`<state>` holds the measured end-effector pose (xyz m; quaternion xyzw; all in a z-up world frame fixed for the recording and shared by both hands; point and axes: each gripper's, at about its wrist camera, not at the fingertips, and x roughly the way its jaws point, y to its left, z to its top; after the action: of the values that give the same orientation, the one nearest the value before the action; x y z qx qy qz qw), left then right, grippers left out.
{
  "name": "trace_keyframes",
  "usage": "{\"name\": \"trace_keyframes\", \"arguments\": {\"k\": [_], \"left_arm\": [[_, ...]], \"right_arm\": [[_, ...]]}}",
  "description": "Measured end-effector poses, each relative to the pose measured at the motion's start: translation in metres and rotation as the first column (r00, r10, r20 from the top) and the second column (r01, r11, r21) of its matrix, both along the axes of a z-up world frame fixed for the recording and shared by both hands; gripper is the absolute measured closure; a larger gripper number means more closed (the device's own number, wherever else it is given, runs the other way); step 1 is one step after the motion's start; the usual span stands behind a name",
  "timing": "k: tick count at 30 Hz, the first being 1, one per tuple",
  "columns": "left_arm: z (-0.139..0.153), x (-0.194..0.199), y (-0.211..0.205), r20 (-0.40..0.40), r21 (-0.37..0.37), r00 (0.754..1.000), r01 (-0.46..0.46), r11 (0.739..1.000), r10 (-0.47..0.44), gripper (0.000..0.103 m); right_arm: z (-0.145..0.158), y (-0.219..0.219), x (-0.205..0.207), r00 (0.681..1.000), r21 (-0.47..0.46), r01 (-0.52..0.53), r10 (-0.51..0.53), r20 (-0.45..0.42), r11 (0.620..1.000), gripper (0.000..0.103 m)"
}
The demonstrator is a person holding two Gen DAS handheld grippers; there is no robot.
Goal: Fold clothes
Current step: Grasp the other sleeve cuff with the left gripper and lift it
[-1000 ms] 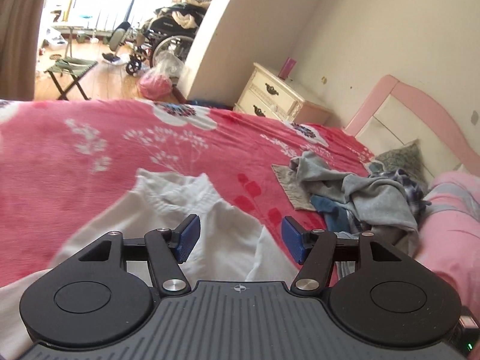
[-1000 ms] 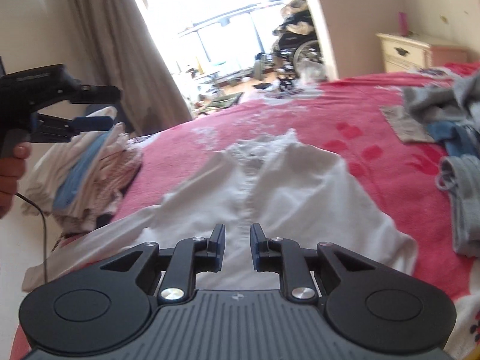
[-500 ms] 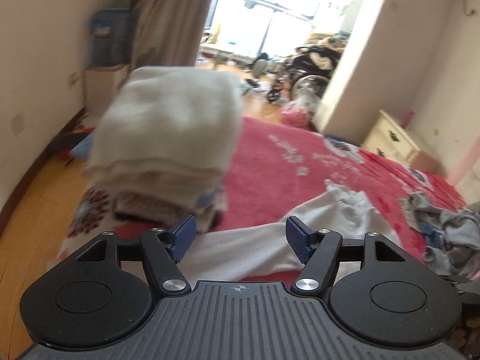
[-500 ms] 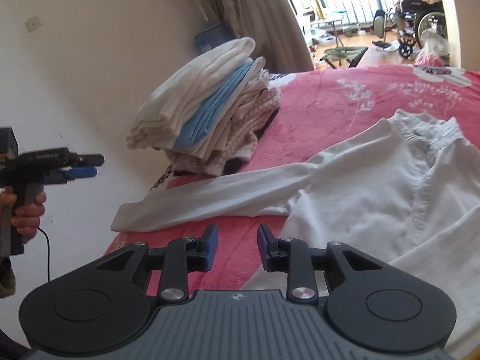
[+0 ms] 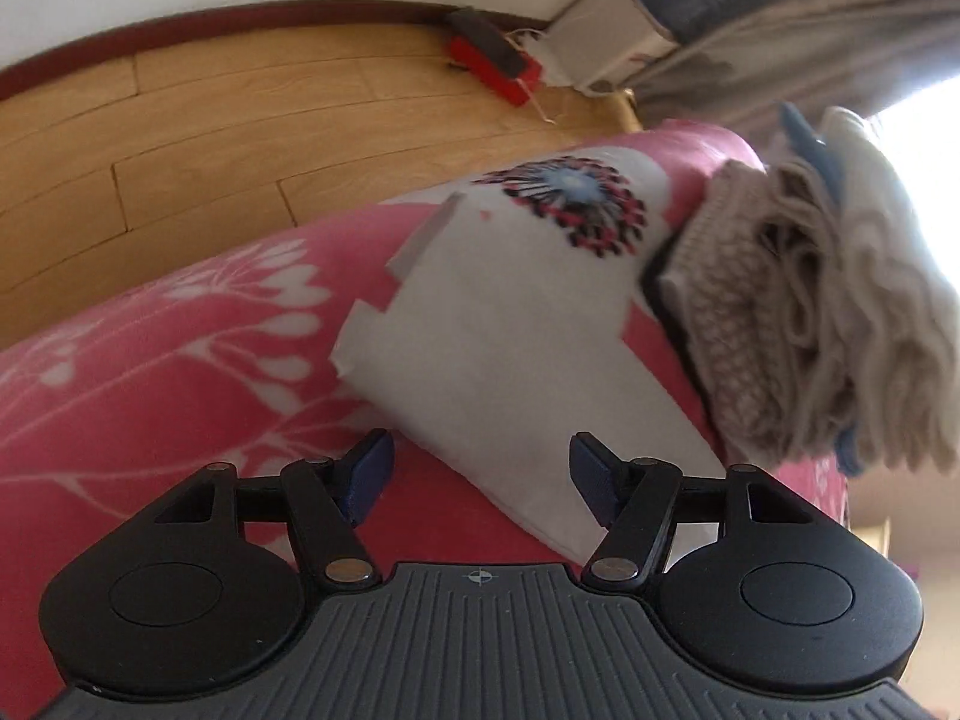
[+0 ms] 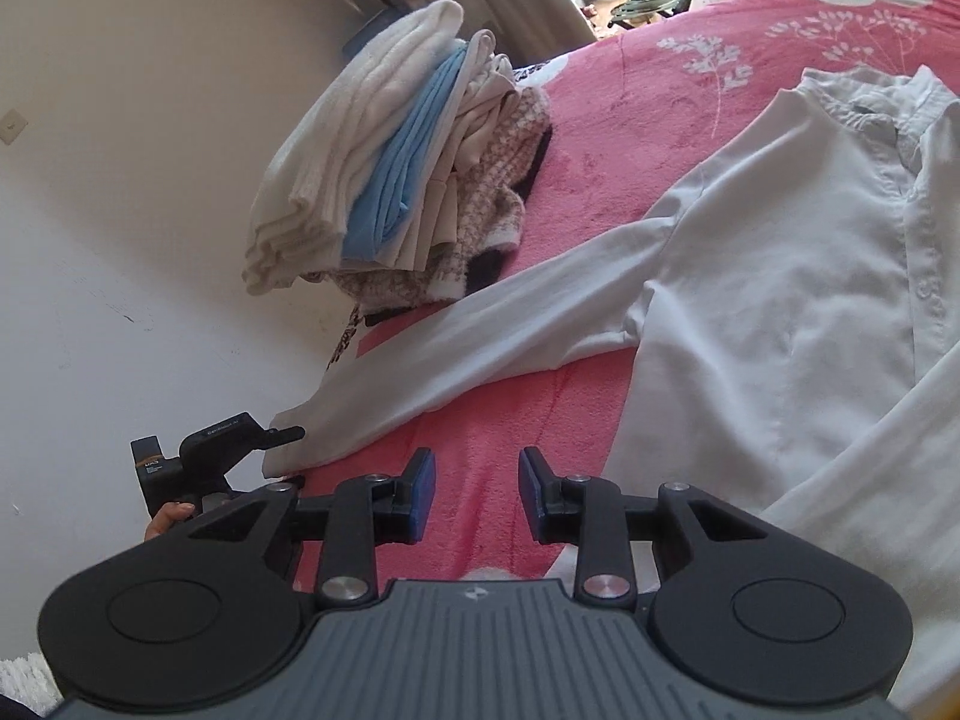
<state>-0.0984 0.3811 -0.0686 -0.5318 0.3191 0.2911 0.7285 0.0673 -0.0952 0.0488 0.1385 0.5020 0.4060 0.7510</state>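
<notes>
Hovering with left gripper (image 5: 480, 474) closing, pads astride the white shirt's (image 6: 780, 276) sleeve cuff (image 5: 480, 324) but apart from it, right gripper (image 6: 471, 495) opening over bare pink bedspread (image 6: 630, 114), folded stack (image 6: 390, 168) beyond.

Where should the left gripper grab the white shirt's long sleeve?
At the cuff end of the white long-sleeved shirt, coming from the bed's edge. The sleeve lies flat and straight on the pink floral blanket, cuff outermost; the left gripper is closing, sleeve between its jaws, ungripped.
</notes>
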Motion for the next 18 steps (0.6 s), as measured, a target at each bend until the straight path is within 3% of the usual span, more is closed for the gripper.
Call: {"name": "trace_keyframes", "arguments": {"k": [3,5,7,8,10,14,18], "left_arm": [[-0.004,0.001,0.003,0.017,0.032,0.999,-0.048,0.998,0.048,0.042],[-0.004,0.004,0.005,0.023,0.062,0.997,-0.072,0.995,0.071,0.057],[-0.003,0.004,0.003,0.042,0.094,0.997,-0.073,0.993,0.070,0.086],[-0.001,0.003,0.002,0.055,0.111,0.997,-0.065,0.992,0.059,0.092],[0.008,0.001,-0.005,0.083,0.155,0.996,-0.052,0.987,0.040,0.098],[0.042,0.004,-0.026,0.160,0.249,0.987,-0.019,0.968,-0.022,0.101],[0.090,0.008,-0.066,0.260,0.352,0.951,0.067,0.933,-0.166,0.101]], "right_arm": [[-0.003,-0.005,0.002,1.000,0.003,0.028,-0.028,-0.010,1.000,0.069],[-0.003,-0.010,0.004,0.999,0.007,0.050,-0.050,-0.009,0.999,0.069],[-0.002,-0.020,0.006,0.997,0.008,0.080,-0.080,0.000,0.997,0.069],[-0.002,-0.025,0.008,0.995,0.008,0.096,-0.096,0.005,0.995,0.069],[-0.002,-0.037,0.010,0.991,0.011,0.133,-0.133,0.006,0.991,0.069],[-0.006,-0.069,0.013,0.976,0.023,0.217,-0.216,-0.019,0.976,0.069],[-0.014,-0.100,0.008,0.957,0.030,0.290,-0.289,-0.036,0.957,0.069]]}}
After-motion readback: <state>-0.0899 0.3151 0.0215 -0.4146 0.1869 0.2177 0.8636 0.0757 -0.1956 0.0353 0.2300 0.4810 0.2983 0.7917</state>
